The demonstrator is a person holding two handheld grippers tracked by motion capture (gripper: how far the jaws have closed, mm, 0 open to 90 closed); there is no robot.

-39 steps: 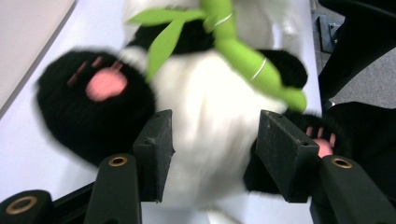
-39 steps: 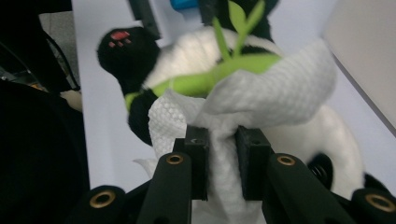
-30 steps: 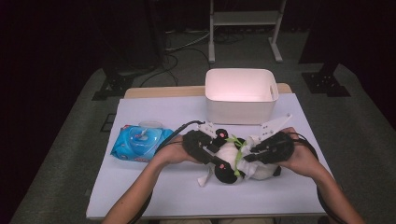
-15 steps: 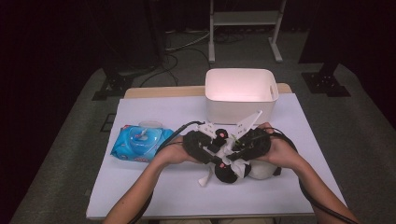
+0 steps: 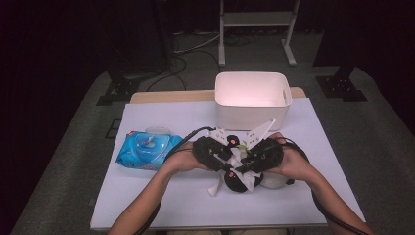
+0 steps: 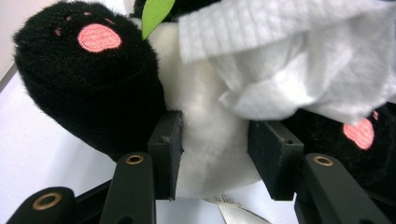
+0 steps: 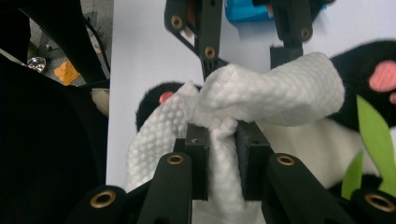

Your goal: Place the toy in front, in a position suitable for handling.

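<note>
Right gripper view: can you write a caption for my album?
Right gripper pinches a white wipe over a plush panda.

The plush panda [image 5: 240, 178] is lying on the worktop [image 5: 161, 200], between the left hand-held gripper [image 5: 226, 155] and the right hand-held gripper [image 5: 246, 159], which are meeting over it. A wipe [image 7: 261, 100] is draping over the panda's belly, just ahead of the right hand-held gripper. The wipes pack [image 5: 144, 151] is sitting to the left of the left hand-held gripper, near it. The bin [image 5: 252, 98] is standing behind both hand-held grippers, farther from the person [image 5: 147, 205].
</note>
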